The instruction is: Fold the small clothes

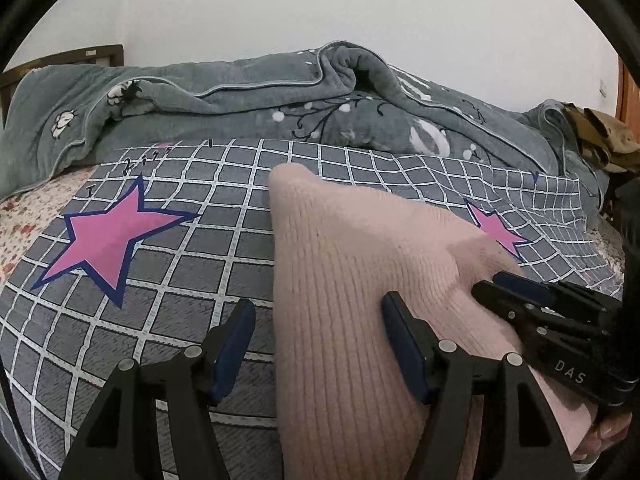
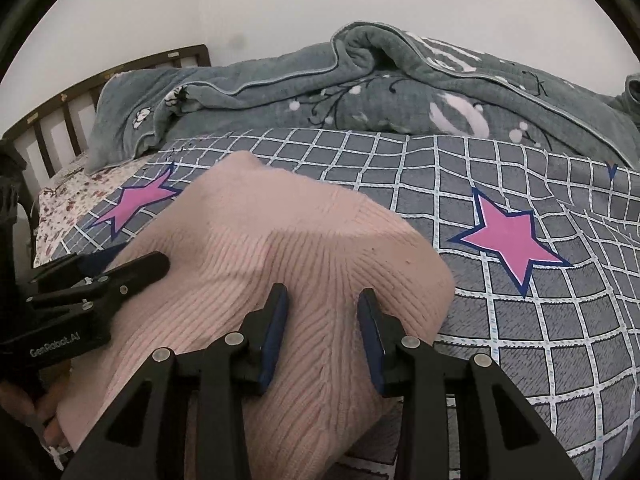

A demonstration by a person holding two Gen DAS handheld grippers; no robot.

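A bed covered by a grey checked sheet (image 1: 168,280) with pink stars carries the work. Nearest, the left tool (image 1: 318,344) stands released, straddling the pink knit garment's (image 1: 340,288) left edge. The right tool (image 2: 322,332) is clenched on a garment fold. Beyond, toward the bed's far edge, lies a rumpled grey blanket (image 1: 248,104).

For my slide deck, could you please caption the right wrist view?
Right claw resting on a pink knit garment laid on a grey checked sheet.

Sweater (image 1: 352,280) on sheet (image 1: 160,320), before blanket (image 1: 240,112)
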